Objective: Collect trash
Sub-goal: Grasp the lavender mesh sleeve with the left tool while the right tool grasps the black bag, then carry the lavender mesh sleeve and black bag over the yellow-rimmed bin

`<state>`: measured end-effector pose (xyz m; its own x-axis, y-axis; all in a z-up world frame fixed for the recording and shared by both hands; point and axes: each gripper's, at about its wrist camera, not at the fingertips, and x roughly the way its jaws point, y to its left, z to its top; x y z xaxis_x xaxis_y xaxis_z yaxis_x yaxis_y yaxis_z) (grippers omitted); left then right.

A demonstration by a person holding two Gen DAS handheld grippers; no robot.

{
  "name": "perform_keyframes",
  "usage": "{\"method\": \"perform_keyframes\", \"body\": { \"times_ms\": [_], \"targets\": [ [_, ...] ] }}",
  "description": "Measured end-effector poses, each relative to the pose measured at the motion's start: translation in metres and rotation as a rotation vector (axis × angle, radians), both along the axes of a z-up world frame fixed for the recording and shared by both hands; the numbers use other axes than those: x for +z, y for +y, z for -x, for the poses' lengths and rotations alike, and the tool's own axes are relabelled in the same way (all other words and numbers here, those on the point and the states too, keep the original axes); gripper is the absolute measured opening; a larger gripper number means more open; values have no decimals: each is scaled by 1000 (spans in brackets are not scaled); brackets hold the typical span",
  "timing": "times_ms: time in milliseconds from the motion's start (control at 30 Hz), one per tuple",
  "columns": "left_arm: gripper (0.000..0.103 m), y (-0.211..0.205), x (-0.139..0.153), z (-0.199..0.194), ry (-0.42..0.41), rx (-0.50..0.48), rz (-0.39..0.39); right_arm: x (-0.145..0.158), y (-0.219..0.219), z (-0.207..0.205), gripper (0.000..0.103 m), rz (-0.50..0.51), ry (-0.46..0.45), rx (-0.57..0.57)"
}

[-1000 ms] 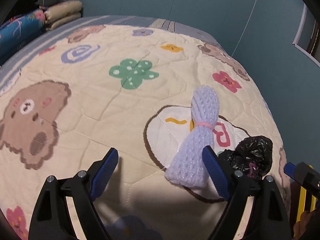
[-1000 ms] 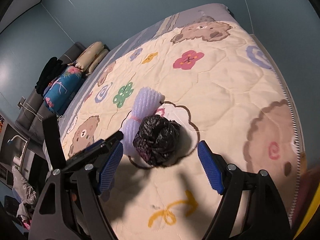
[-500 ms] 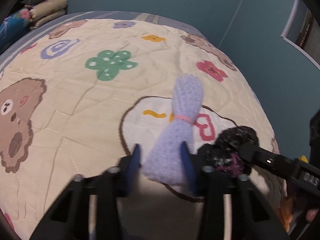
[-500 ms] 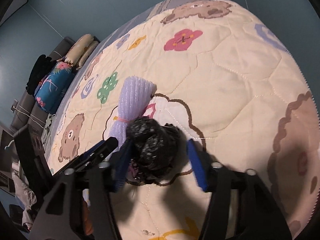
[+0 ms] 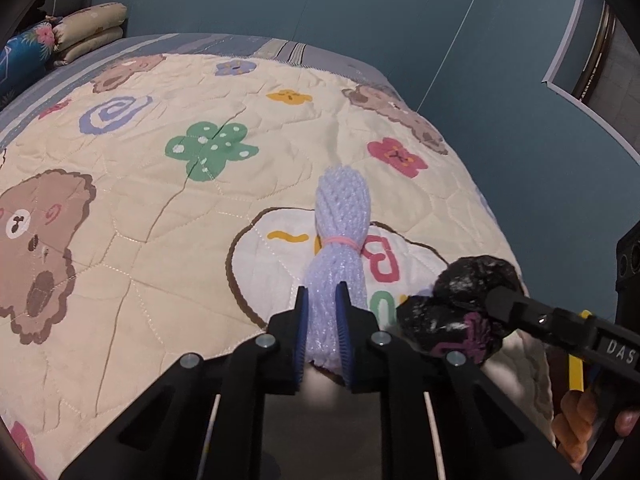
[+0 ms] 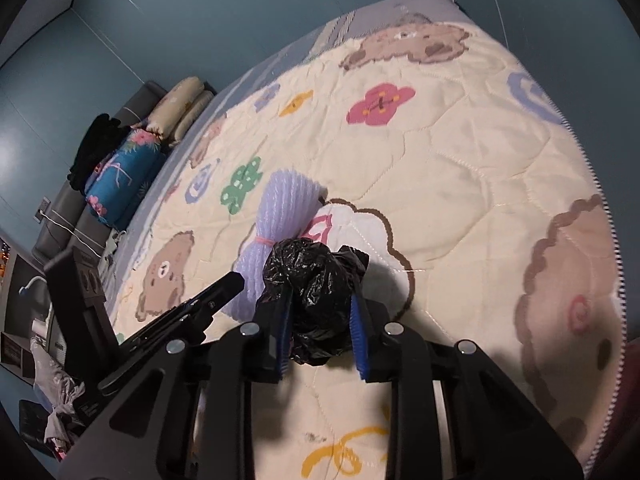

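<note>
A lilac foam-net bundle (image 5: 340,236) tied with a pink band lies on the cream cartoon quilt (image 5: 160,208). My left gripper (image 5: 323,334) is closing, and its blue pads squeeze the bundle's near end. Right of it sits a crumpled black plastic bag (image 5: 460,304). In the right wrist view that black bag (image 6: 316,292) sits between the blue pads of my right gripper (image 6: 322,336), whose jaws are closing and press its sides. The lilac bundle (image 6: 280,216) lies just behind and left of the bag. The left gripper's finger (image 6: 192,312) shows at the left.
Rolled pillows and a blue floral bolster (image 6: 120,176) lie at the bed's far end with dark clothing (image 6: 94,148). Teal walls (image 5: 400,12) surround the bed. The quilt's edge (image 6: 600,208) drops off at the right. A hand (image 5: 580,424) grips the right tool.
Both grippers went from wide open to closed down on their items: the left on the lilac bundle's near end, the right on the black bag. The left view tilted slightly.
</note>
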<state>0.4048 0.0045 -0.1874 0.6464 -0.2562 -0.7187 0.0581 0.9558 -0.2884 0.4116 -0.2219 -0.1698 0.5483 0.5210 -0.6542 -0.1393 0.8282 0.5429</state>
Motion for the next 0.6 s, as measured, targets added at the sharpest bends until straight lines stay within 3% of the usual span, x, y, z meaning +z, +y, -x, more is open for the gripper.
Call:
{"method": "perform_keyframes", "body": {
  "times_ms": [600],
  "targets": [
    [11,28,39,89,-65,-23,25,49,-36,108,24,-31,-62,25]
  ]
}}
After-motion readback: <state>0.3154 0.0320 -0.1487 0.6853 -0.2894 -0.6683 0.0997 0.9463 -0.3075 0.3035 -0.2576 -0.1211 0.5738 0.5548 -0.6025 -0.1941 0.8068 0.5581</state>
